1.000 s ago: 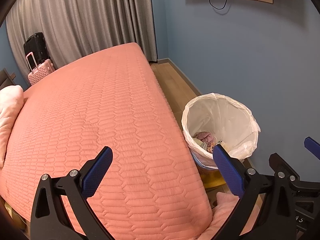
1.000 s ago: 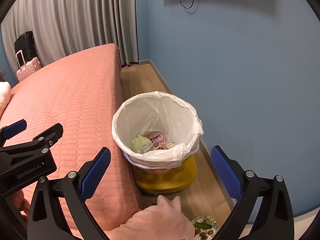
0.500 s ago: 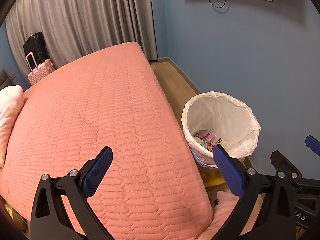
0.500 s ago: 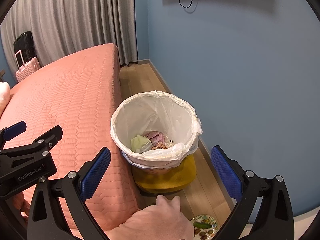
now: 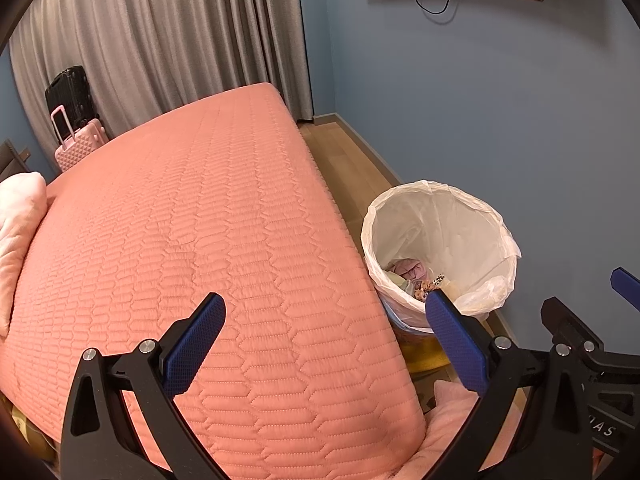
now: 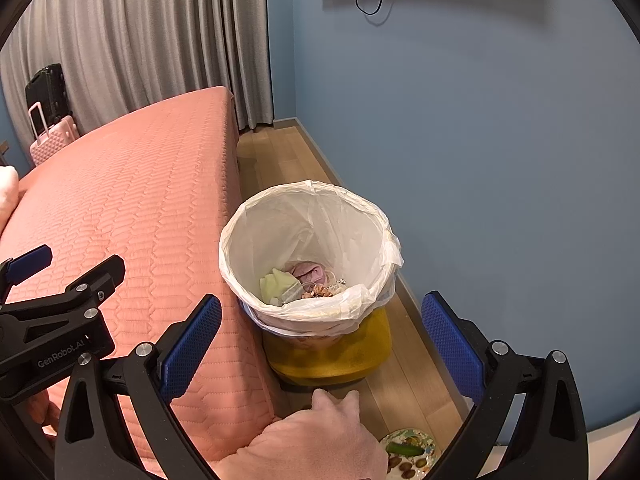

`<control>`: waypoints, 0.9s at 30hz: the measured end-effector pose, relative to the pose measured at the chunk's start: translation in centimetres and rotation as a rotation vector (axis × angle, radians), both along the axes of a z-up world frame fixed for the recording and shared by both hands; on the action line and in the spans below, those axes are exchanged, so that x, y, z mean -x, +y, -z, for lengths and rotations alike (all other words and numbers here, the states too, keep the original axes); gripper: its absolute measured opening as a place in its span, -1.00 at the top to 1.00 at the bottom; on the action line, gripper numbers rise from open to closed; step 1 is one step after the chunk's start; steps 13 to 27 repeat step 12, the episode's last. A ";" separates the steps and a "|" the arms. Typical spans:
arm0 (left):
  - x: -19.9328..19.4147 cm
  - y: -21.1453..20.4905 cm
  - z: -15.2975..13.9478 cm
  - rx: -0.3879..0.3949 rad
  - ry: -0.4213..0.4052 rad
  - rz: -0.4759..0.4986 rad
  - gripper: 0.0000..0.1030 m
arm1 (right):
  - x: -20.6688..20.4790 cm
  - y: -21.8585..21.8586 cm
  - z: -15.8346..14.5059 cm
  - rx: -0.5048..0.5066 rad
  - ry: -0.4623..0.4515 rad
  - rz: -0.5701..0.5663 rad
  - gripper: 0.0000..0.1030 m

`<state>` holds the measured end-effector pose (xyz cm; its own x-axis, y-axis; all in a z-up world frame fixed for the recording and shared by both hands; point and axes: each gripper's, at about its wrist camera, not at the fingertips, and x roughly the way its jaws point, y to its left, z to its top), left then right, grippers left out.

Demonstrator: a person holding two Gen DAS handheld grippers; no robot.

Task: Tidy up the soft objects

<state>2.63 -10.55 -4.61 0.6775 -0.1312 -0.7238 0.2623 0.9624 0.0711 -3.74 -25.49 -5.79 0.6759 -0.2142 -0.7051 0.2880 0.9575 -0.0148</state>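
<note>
A pink plush cushion (image 6: 312, 436) lies low at the foot of the bed, between the mattress corner and the bin; its fuzzy edge (image 5: 452, 432) also shows in the left wrist view. A pale pink pillow (image 5: 20, 232) rests on the bed's left side. My left gripper (image 5: 324, 308) hangs open over the near corner of the salmon quilted bed (image 5: 192, 220), holding nothing. Beside it, my right gripper (image 6: 322, 306) is open and empty above the cushion, facing the bin.
A bin with a white liner (image 6: 256, 224) and yellow base (image 6: 332, 356) stands on the wood floor between the bed and the blue wall, with scraps inside. A plate of food (image 6: 408, 450) lies on the floor. Two suitcases (image 5: 76, 120) stand by the grey curtain.
Almost nothing differs: both views have drifted very slightly, and both grippers stay open and empty.
</note>
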 end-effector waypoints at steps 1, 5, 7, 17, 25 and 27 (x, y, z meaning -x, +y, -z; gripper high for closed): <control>0.0 0.0 0.0 -0.001 0.002 0.000 -0.86 | 0.0 0.0 0.0 0.000 0.000 0.000 -0.90; 0.0 0.0 0.0 -0.001 0.003 0.001 -0.86 | 0.0 0.0 0.0 0.001 0.000 0.002 -0.90; 0.0 0.1 0.0 0.000 0.002 -0.003 -0.86 | 0.0 0.0 0.0 0.003 0.000 0.002 -0.90; 0.0 0.0 0.0 -0.001 -0.004 0.007 -0.86 | 0.0 0.0 0.0 0.002 -0.001 0.002 -0.90; 0.0 0.0 0.0 -0.001 -0.004 0.007 -0.86 | 0.0 0.0 0.0 0.002 -0.001 0.002 -0.90; 0.0 0.0 0.0 -0.001 -0.004 0.007 -0.86 | 0.0 0.0 0.0 0.002 -0.001 0.002 -0.90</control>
